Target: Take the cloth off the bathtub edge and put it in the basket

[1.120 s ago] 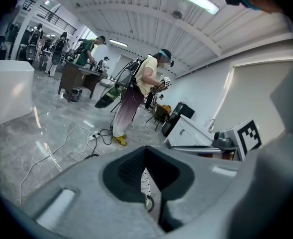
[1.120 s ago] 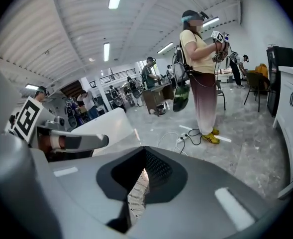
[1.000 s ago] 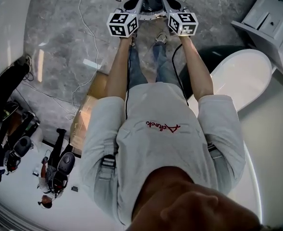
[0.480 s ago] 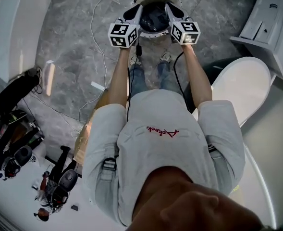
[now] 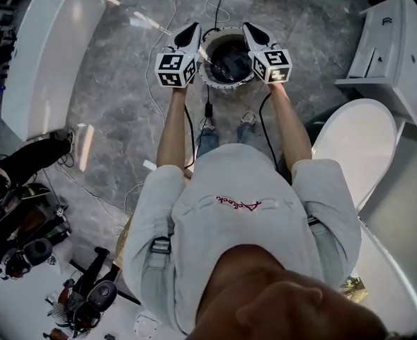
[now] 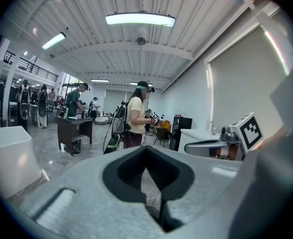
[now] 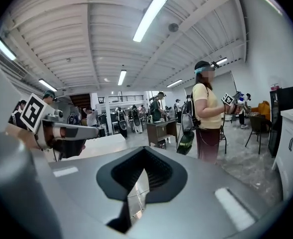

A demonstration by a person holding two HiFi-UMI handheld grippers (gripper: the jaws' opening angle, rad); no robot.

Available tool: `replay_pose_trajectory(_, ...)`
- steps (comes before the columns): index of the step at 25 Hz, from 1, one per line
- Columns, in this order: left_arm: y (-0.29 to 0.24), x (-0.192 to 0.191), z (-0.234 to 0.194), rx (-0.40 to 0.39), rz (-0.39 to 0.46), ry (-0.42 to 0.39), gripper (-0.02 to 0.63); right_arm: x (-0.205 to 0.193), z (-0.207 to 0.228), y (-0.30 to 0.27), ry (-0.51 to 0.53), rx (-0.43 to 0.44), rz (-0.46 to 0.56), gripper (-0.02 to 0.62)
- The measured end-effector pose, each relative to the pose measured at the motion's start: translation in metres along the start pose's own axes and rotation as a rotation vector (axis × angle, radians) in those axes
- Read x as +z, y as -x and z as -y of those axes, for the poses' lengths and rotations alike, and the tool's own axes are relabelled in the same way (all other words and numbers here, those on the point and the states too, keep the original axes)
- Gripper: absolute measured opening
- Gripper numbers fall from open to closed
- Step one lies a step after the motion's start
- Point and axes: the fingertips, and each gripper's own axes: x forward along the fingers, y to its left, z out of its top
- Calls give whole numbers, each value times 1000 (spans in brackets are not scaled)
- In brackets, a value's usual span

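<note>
Left tongs (image 5: 193, 28): clenched, empty.
Right tongs (image 5: 250, 28): clenched, empty.
Basket (image 5: 222, 84): below both; cloth (image 5: 231, 62) apparently inside, so nothing needs holding.

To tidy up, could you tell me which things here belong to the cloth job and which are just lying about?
Job: basket, dark cloth in it, bathtub beside the person, left tool, right tool (both shut, empty).
Lying about: floor cables, white cabinet, camera gear.
</note>
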Motion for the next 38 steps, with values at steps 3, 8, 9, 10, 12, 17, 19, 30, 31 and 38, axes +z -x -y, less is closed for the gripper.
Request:
replay_pose_trajectory(3, 4, 19, -5, 12, 30, -21, 2, 24, 0, 2, 22, 1, 36, 6)
replay_pose_trajectory(8, 22, 50, -6, 28, 71, -46, 2, 64, -10, 14, 46, 1, 86, 6)
replay_pose_trajectory(9, 26, 55, -8, 31, 79, -49, 2, 70, -11, 16, 49, 0, 92, 6)
replay_pose_trajectory(10, 29, 60, -9, 35, 85, -52, 2, 74, -13, 16, 53, -1, 97, 6)
replay_pose_trajectory(12, 32, 68, -14, 43, 93, -58, 2, 81, -15, 15, 66, 1, 102, 6)
replay_pose_trajectory(17, 36, 94, -23, 62, 126, -92, 2, 97, -20, 11, 107, 12, 121, 6)
replay_pose_trajectory(19, 39, 102, -21, 64, 142, -99, 2, 101, -25, 14, 113, 18, 129, 6)
replay_pose_trajectory(30, 41, 111, -13, 67, 164, -107, 2, 118, -29, 20, 129, 17, 155, 6)
replay_pose_trajectory(31, 42, 111, -12, 67, 164, -107, 2, 118, -29, 20, 127, 17, 153, 6)
replay_pose_trajectory(38, 44, 107, -8, 58, 159, -94, 2, 118, -31, 23, 120, 15, 150, 6)
